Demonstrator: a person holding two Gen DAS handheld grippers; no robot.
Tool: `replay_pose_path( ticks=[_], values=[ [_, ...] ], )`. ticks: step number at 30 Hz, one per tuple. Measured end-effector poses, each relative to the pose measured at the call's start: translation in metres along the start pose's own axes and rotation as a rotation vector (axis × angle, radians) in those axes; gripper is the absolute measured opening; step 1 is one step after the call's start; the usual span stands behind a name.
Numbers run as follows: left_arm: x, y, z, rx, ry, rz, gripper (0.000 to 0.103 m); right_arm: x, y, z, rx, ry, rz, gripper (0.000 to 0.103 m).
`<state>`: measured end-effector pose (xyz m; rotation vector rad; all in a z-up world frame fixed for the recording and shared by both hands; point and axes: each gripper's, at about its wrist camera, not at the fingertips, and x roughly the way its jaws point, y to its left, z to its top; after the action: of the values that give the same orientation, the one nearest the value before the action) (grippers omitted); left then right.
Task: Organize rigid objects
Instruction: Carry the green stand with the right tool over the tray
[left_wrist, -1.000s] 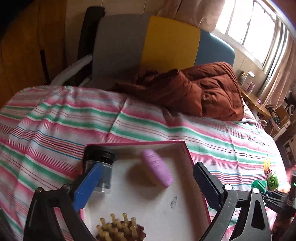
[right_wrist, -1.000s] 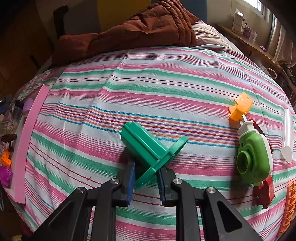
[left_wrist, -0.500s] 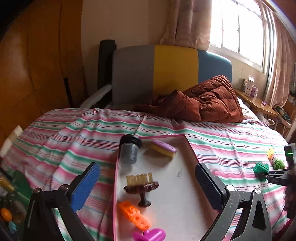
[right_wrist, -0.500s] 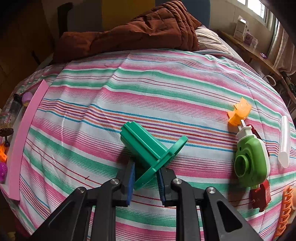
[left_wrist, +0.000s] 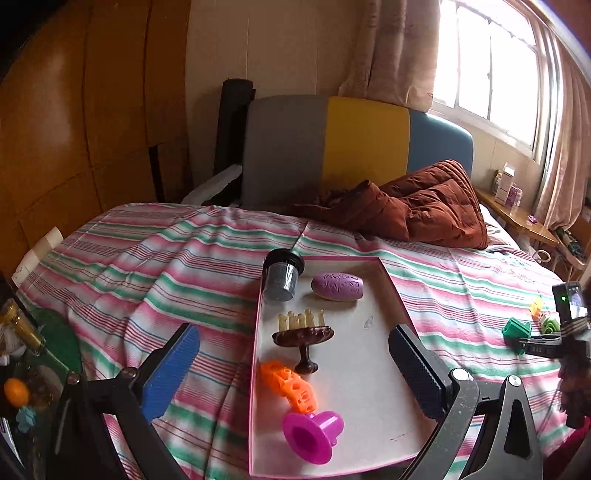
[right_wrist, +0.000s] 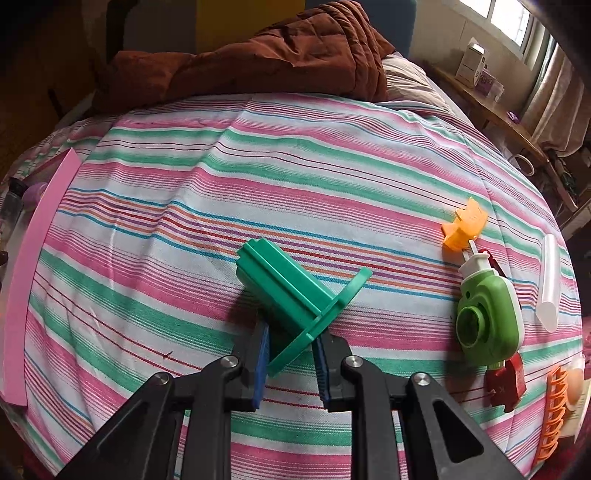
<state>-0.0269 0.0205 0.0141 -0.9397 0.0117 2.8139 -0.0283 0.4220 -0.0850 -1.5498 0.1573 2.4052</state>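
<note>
Currently catalogued, near to far. Right gripper (right_wrist: 290, 360): jaws nearly closed, clamped on the flange of a green ribbed plastic spool (right_wrist: 291, 295) resting on the striped bedsheet (right_wrist: 258, 177); pickup step in hand. At three o'clock of it lie a green plastic dispenser (right_wrist: 487, 321) and an orange plastic clip (right_wrist: 465, 225). Left gripper (left_wrist: 291, 373): jaws wide apart, empty, hovering above a pink-rimmed flat tray (left_wrist: 393, 291). Tray holds, front to back: magenta plastic funnel (left_wrist: 312, 435), orange perforated plastic piece (left_wrist: 290, 386), brown bristle brush (left_wrist: 303, 332), purple oval soap (left_wrist: 338, 286), dark-capped clear jar (left_wrist: 280, 278). Next move, likely: lift the spool and carry it toward nine o'clock into the tray.
</note>
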Motion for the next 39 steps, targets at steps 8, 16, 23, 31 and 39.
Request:
replay_pose_path(
  ticks=[8,16,23,31,39],
  values=[
    [0.007,0.010,-0.016,-0.011,0.045,0.000,0.103,-0.020,0.020,0.000,0.095,-0.058,0.081,0.020],
    [0.012,0.024,-0.028,-0.039,0.073,0.016,0.103,-0.046,0.080,0.009,0.037,-0.125,0.229,0.020],
    [0.014,0.034,-0.034,-0.052,0.090,0.019,0.103,-0.073,0.164,0.013,-0.127,-0.185,0.376,0.020],
    [0.017,0.043,-0.037,-0.063,0.104,0.010,0.103,-0.063,0.249,0.025,-0.257,-0.136,0.450,0.020],
    [0.021,0.049,-0.038,-0.054,0.116,0.020,0.103,-0.017,0.289,0.039,-0.264,-0.013,0.429,0.023]
  ],
)
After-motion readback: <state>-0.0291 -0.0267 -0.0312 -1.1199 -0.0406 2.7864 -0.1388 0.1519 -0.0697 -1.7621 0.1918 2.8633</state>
